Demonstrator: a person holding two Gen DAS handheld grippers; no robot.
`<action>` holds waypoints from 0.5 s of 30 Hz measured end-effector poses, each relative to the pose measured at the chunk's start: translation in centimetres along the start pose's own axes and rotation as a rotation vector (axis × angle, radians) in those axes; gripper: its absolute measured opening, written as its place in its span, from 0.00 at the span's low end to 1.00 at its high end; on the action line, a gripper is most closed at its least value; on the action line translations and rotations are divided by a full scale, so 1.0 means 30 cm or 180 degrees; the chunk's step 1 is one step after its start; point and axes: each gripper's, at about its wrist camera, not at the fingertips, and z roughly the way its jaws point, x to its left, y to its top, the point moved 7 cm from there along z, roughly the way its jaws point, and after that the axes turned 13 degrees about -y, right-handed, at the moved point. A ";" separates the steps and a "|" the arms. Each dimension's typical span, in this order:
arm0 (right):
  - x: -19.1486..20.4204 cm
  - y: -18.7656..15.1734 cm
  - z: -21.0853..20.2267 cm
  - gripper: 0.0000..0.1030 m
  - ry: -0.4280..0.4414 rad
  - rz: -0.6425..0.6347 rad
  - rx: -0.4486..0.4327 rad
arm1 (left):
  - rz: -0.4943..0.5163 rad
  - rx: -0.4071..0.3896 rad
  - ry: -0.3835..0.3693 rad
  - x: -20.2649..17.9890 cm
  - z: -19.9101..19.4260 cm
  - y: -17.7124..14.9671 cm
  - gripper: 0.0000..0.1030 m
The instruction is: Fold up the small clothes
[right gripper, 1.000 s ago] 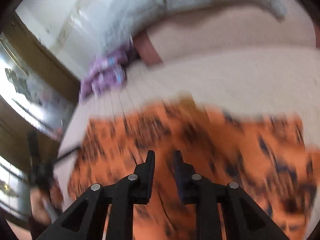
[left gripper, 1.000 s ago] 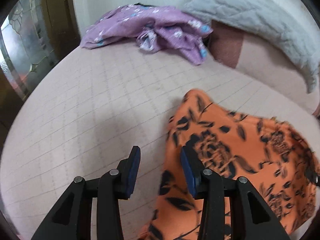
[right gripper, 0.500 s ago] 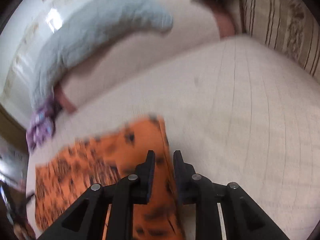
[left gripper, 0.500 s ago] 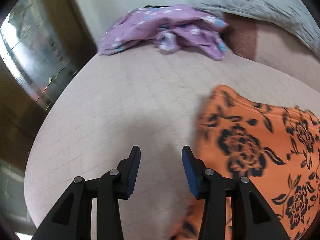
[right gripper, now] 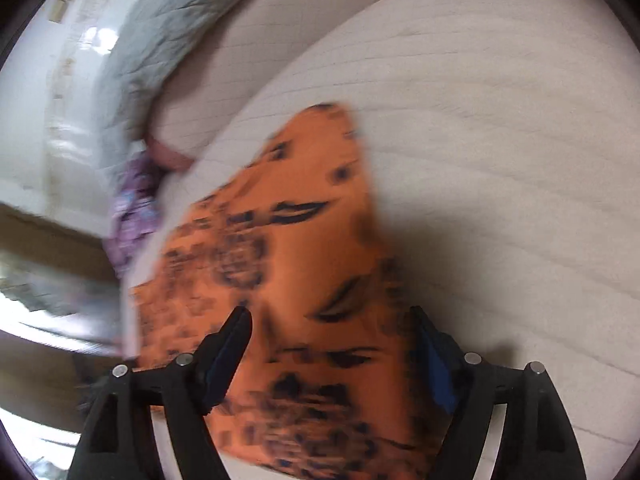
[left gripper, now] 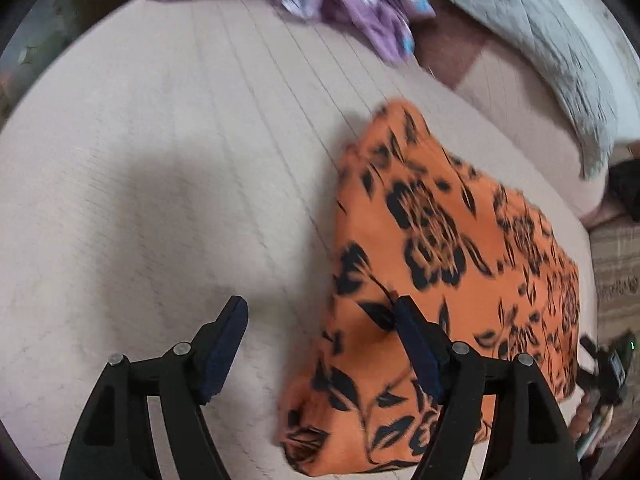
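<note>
An orange garment with black flowers [left gripper: 440, 264] lies flat on the pale pink quilted bed [left gripper: 160, 160]. My left gripper [left gripper: 322, 312] hangs above the garment's left edge, its jaws opening, one finger over bare mattress and the other over the cloth; no cloth is pinched between them. In the blurred right wrist view the same orange garment [right gripper: 288, 248] lies below my right gripper [right gripper: 332, 320], whose jaws are opening wide above the cloth with nothing gripped.
A crumpled purple garment [left gripper: 352, 4] lies at the far edge of the bed, next to a grey quilt [left gripper: 540, 36]. A striped surface [left gripper: 616, 272] borders the bed on the right. A dark wooden door [right gripper: 40, 240] stands to the left.
Both grippers opened wide. The right one swung across the bed to the garment's right side. The left one tipped downward, close over the garment's left edge.
</note>
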 end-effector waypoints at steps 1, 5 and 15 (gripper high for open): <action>0.027 -0.008 0.028 0.79 0.0061 -0.0037 0.0065 | 0.0022 0.0018 -0.0050 -0.015 0.010 -0.006 0.74; 0.111 -0.023 0.068 0.47 -0.0217 -0.0423 -0.0102 | 0.0143 0.0029 -0.0221 -0.089 0.040 -0.020 0.40; 0.192 -0.041 -0.056 0.24 -0.0219 -0.0664 -0.0482 | 0.0333 -0.0484 -0.0348 -0.224 -0.104 -0.018 0.14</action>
